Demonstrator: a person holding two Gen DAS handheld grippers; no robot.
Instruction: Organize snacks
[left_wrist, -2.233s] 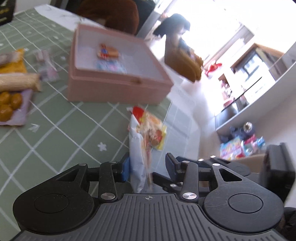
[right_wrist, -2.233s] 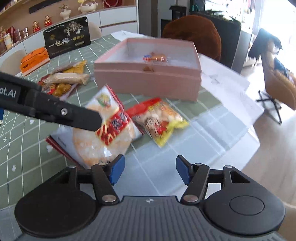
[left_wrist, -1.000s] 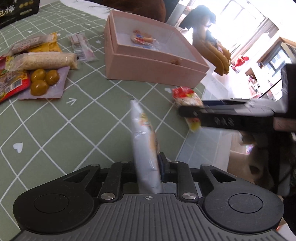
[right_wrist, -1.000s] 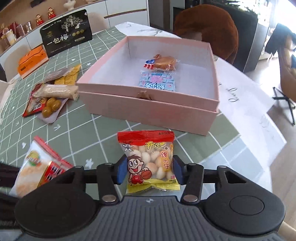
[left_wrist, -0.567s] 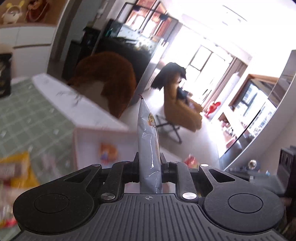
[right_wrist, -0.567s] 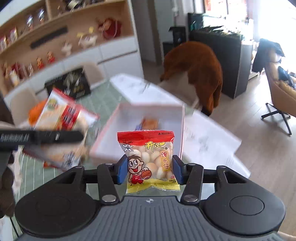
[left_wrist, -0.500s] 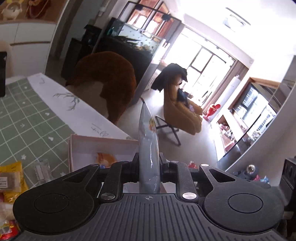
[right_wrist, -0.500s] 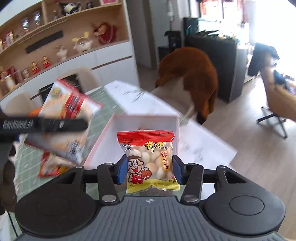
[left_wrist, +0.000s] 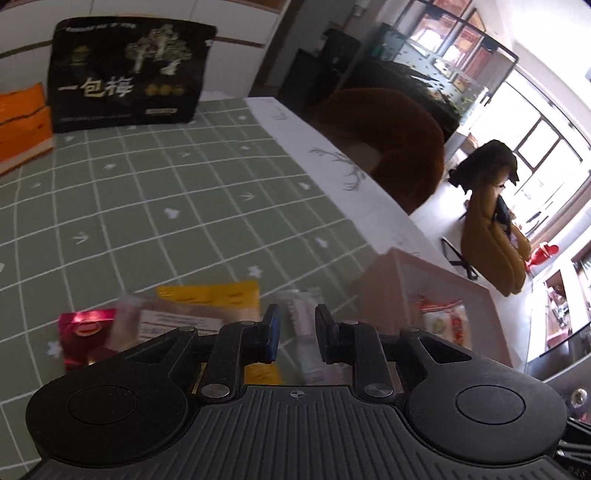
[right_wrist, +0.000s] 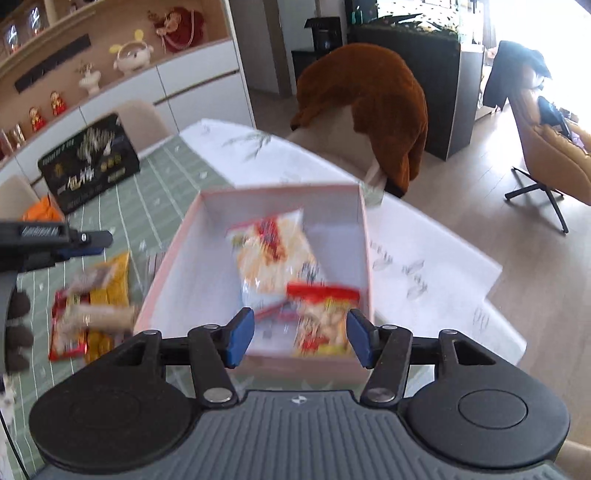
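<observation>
Step in hand: both grippers are empty; by my reading the next pick is from the loose snacks lying on the bench beside the box.

Pink box (right_wrist: 364, 240): open, on the green checked bench (left_wrist: 155, 192). Inside lie a rice-cracker packet (right_wrist: 273, 251) and, toward the near wall, a red-topped snack bag (right_wrist: 325, 317). Both are blurred; other contents I cannot make out.

Right gripper (right_wrist: 300, 338): fingers wide apart, holding nothing, poised above the box's near edge with the red-topped bag below the gap.

Left gripper (left_wrist: 297, 338): fingers apart by a narrow gap, nothing between them. In the right wrist view it hangs over the bench to the left of the box.

Loose snacks: a pale pink wrapped bar (left_wrist: 308, 343) lies just beside the box's left wall; further left sit a yellow packet (left_wrist: 214, 295) and a red packet (left_wrist: 86, 326), touching or overlapping.

Deciding relation: the pink bar lies straight ahead of and below the left fingers, its long axis running roughly along the pointing direction, so the jaws would close across its narrow width. The left gripper is clearly nearer to it; the box stands between the right gripper and the pile.

Risk: the bar sits close to the box wall, so the right-hand finger may have little room.
</observation>
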